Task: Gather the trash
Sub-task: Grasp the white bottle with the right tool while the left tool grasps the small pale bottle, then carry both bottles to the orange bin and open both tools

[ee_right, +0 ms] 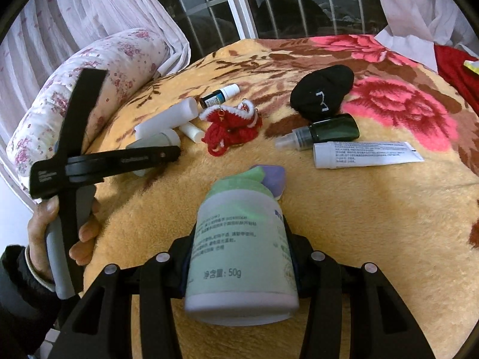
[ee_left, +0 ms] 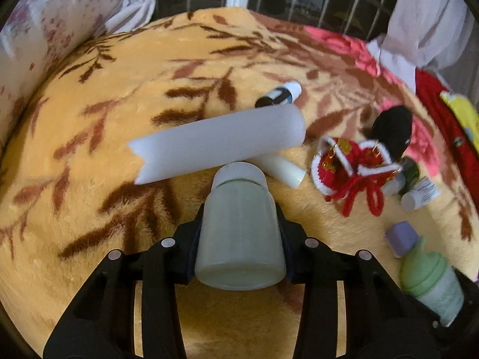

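Observation:
My left gripper (ee_left: 239,209) is shut on a frosted white jar (ee_left: 239,230), its pads pressed against both sides, just above the yellow blanket (ee_left: 74,194). The jar's lid points toward a white foam tube (ee_left: 218,140) lying across the bed. My right gripper (ee_right: 241,227) is shut on a pale bottle with a green cap (ee_right: 242,254), its cap close to a small purple block (ee_right: 274,178). In the right wrist view the left gripper (ee_right: 161,152) shows at the left with the jar (ee_right: 163,140), held by a hand (ee_right: 45,218).
Scattered on the blanket are a dark dropper bottle (ee_right: 220,95), a white stick (ee_right: 193,131), a red knitted pouch (ee_right: 232,125), a black sock (ee_right: 321,92), a dark green spray bottle (ee_right: 329,131) and a white tube (ee_right: 368,154). A floral pillow (ee_right: 98,77) lies at the left, a window behind.

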A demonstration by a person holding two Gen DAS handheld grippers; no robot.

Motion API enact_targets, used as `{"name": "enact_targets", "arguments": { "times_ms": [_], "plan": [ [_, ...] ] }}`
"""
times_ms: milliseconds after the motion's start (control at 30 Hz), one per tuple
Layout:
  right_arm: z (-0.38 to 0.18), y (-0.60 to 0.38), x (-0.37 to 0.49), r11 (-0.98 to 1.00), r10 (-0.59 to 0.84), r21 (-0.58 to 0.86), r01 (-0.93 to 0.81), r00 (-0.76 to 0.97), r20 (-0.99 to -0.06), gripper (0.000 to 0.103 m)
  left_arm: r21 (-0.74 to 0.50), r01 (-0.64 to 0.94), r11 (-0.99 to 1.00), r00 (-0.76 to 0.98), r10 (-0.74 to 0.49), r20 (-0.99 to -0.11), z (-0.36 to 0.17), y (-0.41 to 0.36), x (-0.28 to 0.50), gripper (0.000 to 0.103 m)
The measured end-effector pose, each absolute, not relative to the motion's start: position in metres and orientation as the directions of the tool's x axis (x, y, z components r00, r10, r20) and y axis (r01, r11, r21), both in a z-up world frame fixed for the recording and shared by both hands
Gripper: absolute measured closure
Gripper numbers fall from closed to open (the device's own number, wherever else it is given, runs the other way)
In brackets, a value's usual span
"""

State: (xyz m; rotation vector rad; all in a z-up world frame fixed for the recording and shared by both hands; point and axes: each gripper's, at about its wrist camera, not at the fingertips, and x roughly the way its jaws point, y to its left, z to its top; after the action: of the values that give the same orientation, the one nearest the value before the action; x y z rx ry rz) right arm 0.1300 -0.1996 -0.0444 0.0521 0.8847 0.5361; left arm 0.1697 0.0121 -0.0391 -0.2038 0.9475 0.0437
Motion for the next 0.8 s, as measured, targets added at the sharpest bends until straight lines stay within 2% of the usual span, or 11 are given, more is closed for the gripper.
{"name": "enact_targets", "arguments": {
  "times_ms": [300, 533, 800],
  "plan": [
    [-0.032, -0.200, 0.108, 0.885, 0.448, 0.244, -0.397, 0.579, -0.681, 0.056, -0.138, -0.116, 0.984, 0.695, -0.019, -0.719, -0.006, 0.004, 0.086, 0.063],
    [-0.005, -0.202, 0.063, 0.880, 0.461, 0.224, -0.418, 0.642, -0.613, 0.056, -0.140, -0.039, 0.989, 0.742, -0.065, -0.667, 0.003, -0.009, 0.009, 0.063],
    [0.002, -0.216, -0.025, 0.876, 0.468, 0.209, -0.435, 0.659, -0.589, 0.056, -0.111, 0.047, 0.993, 0.733, -0.110, -0.672, -0.014, -0.022, -0.074, 0.063]
  ]
}}
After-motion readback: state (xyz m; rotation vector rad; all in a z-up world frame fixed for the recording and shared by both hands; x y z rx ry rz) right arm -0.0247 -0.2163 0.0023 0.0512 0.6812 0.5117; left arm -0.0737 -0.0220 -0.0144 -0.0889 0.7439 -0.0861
